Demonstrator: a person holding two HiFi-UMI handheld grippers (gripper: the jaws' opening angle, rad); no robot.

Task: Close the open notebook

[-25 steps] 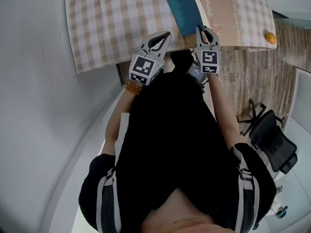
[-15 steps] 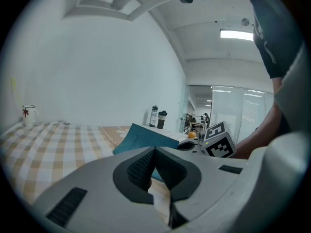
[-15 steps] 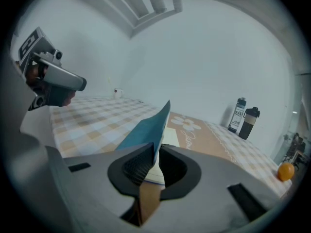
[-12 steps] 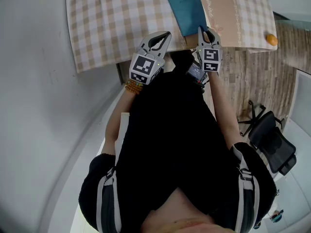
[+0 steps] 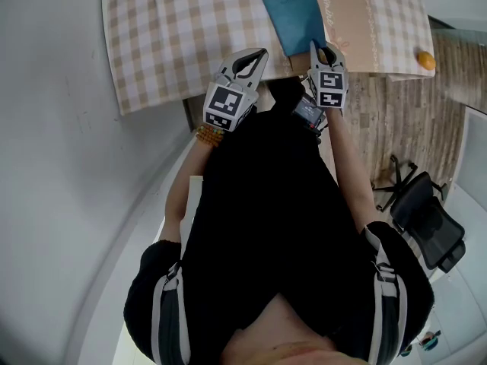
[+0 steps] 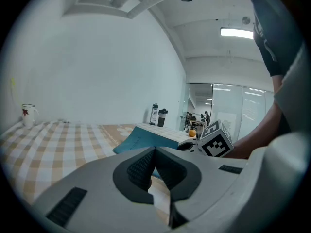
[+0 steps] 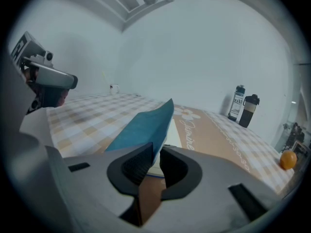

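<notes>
A notebook with a teal cover [image 5: 293, 14] lies on the checked tablecloth [image 5: 175, 36] near the table's front edge. In the right gripper view the cover [image 7: 143, 125] slants up over the white pages. My right gripper [image 5: 319, 48] is at the cover's near corner. Its jaws are opening, and the cover's edge still passes between them [image 7: 156, 149], resting against the left pad with a gap at the other. My left gripper [image 5: 262, 52] hangs shut and empty to the left of the notebook, and its own view shows the notebook [image 6: 146, 139] just past its closed jaws [image 6: 154, 149].
Two bottles [image 7: 243, 105] stand at the table's far side, an orange [image 5: 424, 60] lies at the right end, and a small mug [image 6: 27, 112] stands far left. An office chair [image 5: 426, 219] is on the floor to the right. A white wall runs along the left.
The right gripper has sunk a little with the teal cover, which now lies lower over the pages. Its jaws have parted slightly. The left gripper has not moved.
</notes>
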